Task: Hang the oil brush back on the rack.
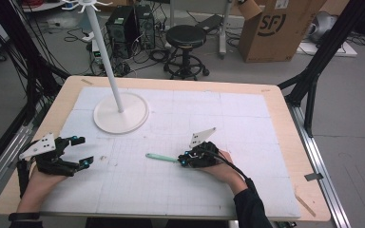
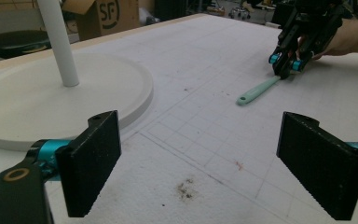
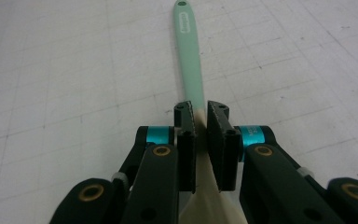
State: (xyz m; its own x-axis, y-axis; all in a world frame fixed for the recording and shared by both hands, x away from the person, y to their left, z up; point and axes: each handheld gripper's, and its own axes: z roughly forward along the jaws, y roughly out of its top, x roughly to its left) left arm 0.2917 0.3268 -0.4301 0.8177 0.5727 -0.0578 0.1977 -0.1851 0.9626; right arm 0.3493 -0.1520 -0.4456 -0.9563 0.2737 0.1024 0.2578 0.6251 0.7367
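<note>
Your right gripper (image 3: 201, 123) was clenched on the spatula (image 3: 189, 56), its two black pads pressing the neck where the mint-green handle met the cream blade. In the high view that spatula (image 1: 160, 157) lay on the white gridded mat (image 1: 209, 190) just right of the frame's centre, handle pointing toward the left of the frame. A small raised label sat near the handle's hanging hole in the right gripper view, but its letters were too small to read. Your right hand (image 1: 223, 167) lay low on the mat behind the right gripper (image 1: 184, 160), forearm entering from the bottom edge.

Your left gripper (image 1: 81, 151) rested at the lower left of the high view, released, its pads (image 2: 93, 161) standing wide apart with nothing between them; your left hand (image 1: 40, 180) held it just above the mat.

Farther out, the white round stand (image 1: 121, 113) with its pole stood at the mat's upper left. Beyond the table (image 1: 285, 109), at the upper right, a cardboard box (image 1: 278, 28) bore the letters "SF"; its contents couldn't be seen.
</note>
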